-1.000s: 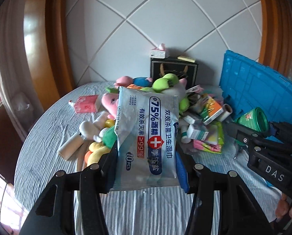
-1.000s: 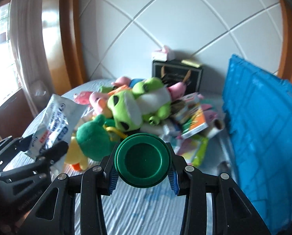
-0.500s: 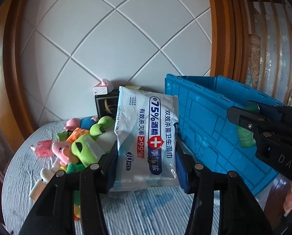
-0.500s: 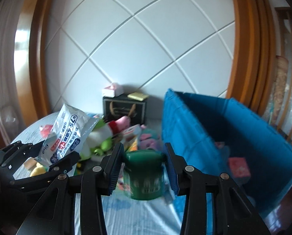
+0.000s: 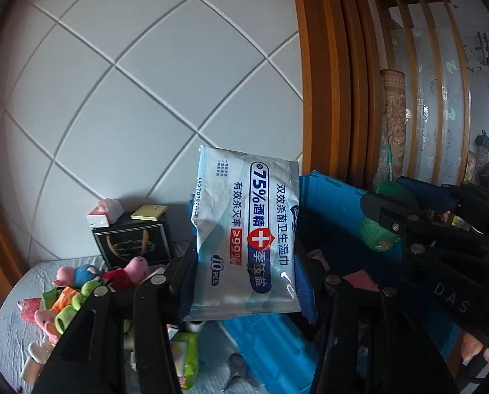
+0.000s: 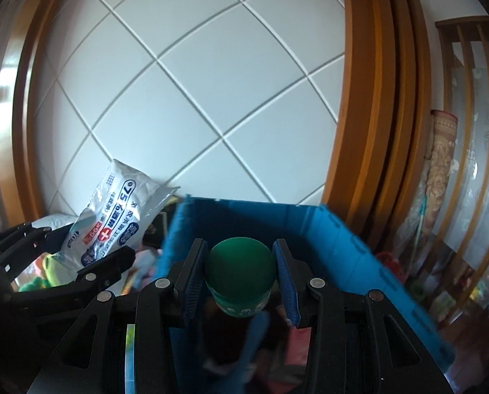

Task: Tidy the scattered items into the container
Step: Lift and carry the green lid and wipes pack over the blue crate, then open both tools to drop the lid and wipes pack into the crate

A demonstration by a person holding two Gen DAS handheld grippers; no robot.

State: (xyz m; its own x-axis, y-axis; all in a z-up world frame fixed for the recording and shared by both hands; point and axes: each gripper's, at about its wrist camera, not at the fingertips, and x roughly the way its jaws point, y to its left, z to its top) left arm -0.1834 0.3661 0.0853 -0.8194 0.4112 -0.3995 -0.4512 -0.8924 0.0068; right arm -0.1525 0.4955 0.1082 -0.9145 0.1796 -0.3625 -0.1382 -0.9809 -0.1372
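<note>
Left wrist view, left to right: plush toys [image 5: 80,292] heaped on striped table [image 5: 11,325], left gripper [image 5: 244,275] clamped on wet-wipes pack [image 5: 247,236] beside blue crate [image 5: 336,197], right gripper [image 6: 241,279] clamped on green jar [image 6: 241,275] above crate's opening.

White diamond-panelled wall [image 5: 165,75] between orange wooden frames [image 5: 329,75]

Each black claw [image 5: 244,282] has silver screws, blue ribbed pads [image 6: 285,282], and pale "DAS" lettering.
</note>
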